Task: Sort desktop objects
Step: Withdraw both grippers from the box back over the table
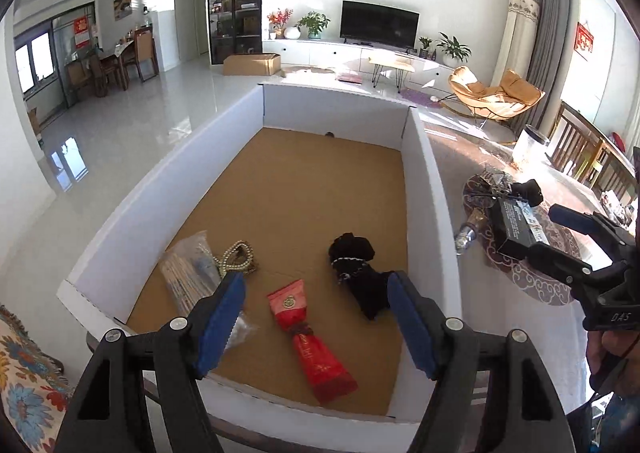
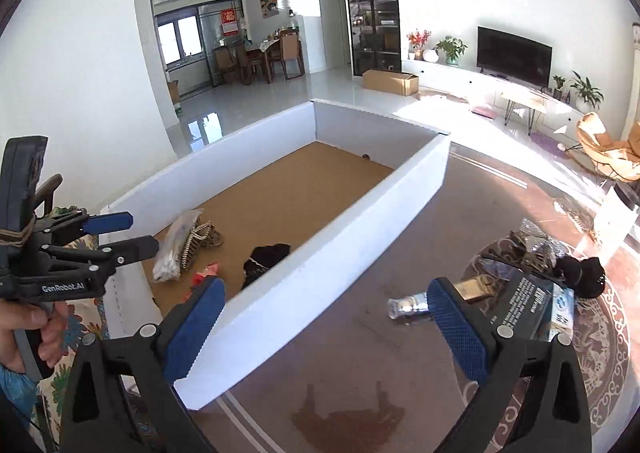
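A large open box (image 1: 424, 189) is placed on the counter (image 2: 360, 333). Inside it, near the near wall, a wrapped packet (image 1: 188, 277) with a bead string (image 1: 236, 257) just beside it is found at the left, a pouch (image 1: 308, 337) in the middle, and a dark cloth bundle (image 1: 360, 273) at the right. To the right of the box, on a round mat (image 2: 600, 365), a flat carton (image 2: 532, 305), a small bottle (image 2: 408, 307) and some clutter are laid together.

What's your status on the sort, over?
Left gripper open, empty, over the white box. Right gripper open, empty, facing the black carton on the table. Red pouch boxed. Box wall between them.
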The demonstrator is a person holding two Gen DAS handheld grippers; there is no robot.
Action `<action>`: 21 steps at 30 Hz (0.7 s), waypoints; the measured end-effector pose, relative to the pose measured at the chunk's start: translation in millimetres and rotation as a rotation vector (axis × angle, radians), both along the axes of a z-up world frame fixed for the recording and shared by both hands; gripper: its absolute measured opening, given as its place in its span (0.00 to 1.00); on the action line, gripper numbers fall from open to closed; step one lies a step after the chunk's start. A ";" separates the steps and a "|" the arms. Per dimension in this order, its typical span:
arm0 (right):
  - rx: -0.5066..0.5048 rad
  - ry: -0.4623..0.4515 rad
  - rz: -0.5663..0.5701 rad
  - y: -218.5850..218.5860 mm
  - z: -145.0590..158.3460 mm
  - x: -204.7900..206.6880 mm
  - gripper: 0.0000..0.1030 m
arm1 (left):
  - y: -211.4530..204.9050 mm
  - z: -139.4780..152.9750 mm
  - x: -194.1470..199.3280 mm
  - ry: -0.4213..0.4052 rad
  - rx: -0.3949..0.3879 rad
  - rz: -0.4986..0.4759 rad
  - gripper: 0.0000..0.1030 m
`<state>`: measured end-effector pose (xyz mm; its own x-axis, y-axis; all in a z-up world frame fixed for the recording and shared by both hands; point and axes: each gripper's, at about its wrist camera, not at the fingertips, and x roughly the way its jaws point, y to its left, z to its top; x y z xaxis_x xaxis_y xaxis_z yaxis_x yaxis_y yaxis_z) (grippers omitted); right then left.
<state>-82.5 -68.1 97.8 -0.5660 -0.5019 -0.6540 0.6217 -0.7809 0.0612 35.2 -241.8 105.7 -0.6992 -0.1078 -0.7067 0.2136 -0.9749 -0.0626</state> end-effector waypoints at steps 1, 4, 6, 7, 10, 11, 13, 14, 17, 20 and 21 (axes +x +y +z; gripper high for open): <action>0.019 -0.008 -0.061 26.9 -11.6 -1.4 1.00 | 18.0 5.4 1.3 0.015 0.006 -0.040 0.71; 0.110 -0.101 -0.243 103.2 -52.0 -8.9 1.00 | 75.1 9.7 -0.1 0.033 0.024 -0.171 0.75; 0.123 -0.170 -0.345 146.4 -73.0 -9.8 1.00 | 114.8 -0.1 -7.1 0.013 0.028 -0.248 0.83; 0.121 -0.195 -0.384 162.7 -81.5 -9.5 1.00 | 133.2 -9.0 -11.7 -0.002 0.026 -0.279 0.83; 0.149 -0.217 -0.453 197.1 -100.9 -0.7 1.00 | 187.7 -45.2 -30.8 -0.088 0.005 -0.347 0.83; 0.154 -0.218 -0.458 202.2 -104.4 0.6 1.00 | 200.0 -58.0 -38.1 -0.108 0.000 -0.365 0.83; 0.162 -0.209 -0.461 207.3 -109.7 5.0 1.00 | 219.0 -80.9 -50.9 -0.146 -0.030 -0.378 0.83; 0.165 -0.192 -0.460 207.4 -108.9 7.2 1.00 | 225.0 -90.1 -56.5 -0.163 -0.044 -0.375 0.83; 0.139 -0.193 -0.463 210.3 -106.7 10.1 1.00 | 235.6 -108.8 -67.7 -0.197 -0.039 -0.360 0.83; 0.121 -0.183 -0.468 212.2 -106.6 12.9 1.00 | 237.3 -118.5 -76.2 -0.220 -0.039 -0.338 0.83; 0.120 -0.179 -0.471 212.1 -106.7 13.1 1.00 | 237.9 -121.0 -78.6 -0.227 -0.034 -0.332 0.83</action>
<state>-69.4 143.9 -8.9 -0.5861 -0.1347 -0.7989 0.1888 -0.9817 0.0270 -43.5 -3.9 -15.4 -0.5262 0.0720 -0.8473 -0.1088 -0.9939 -0.0170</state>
